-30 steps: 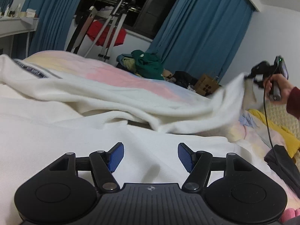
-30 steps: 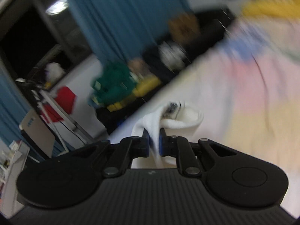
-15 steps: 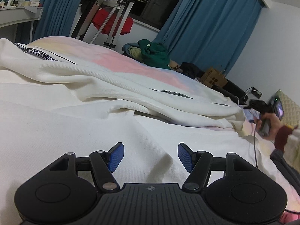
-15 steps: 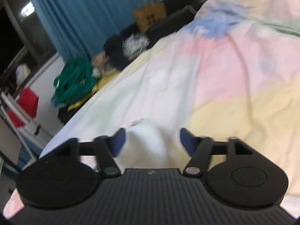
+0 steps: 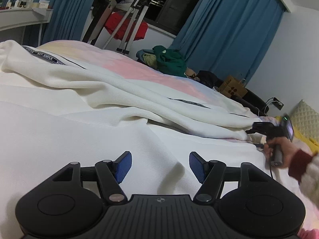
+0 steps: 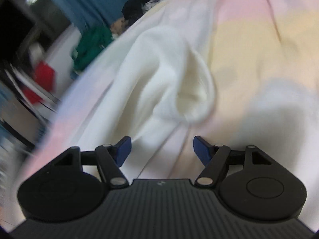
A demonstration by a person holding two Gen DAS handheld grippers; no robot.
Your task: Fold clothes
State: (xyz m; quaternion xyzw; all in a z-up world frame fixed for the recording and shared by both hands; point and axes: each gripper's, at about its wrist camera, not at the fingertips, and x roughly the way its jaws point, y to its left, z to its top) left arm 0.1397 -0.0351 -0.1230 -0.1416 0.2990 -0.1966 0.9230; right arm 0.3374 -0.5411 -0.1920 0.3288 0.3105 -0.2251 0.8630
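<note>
Left gripper (image 5: 159,164) wide open, nothing between pads, hovering low over flat white garment (image 5: 83,131) directly ahead and below. Right gripper (image 6: 161,146) also spread wide, pads clear of cloth, with open sleeve cuff (image 6: 196,91) just beyond fingertips, lying on pastel bedsheet (image 6: 259,39). Risk, as judged: loose sleeve slumping or bunching out of line, spoiling fold; cause would be cuff left unflattened, or fingers snagging sheet along with fabric on regrasp. Right hand (image 5: 278,151) gripping handle off to right, tilted down toward cuff; left pitched gently downward.
</note>
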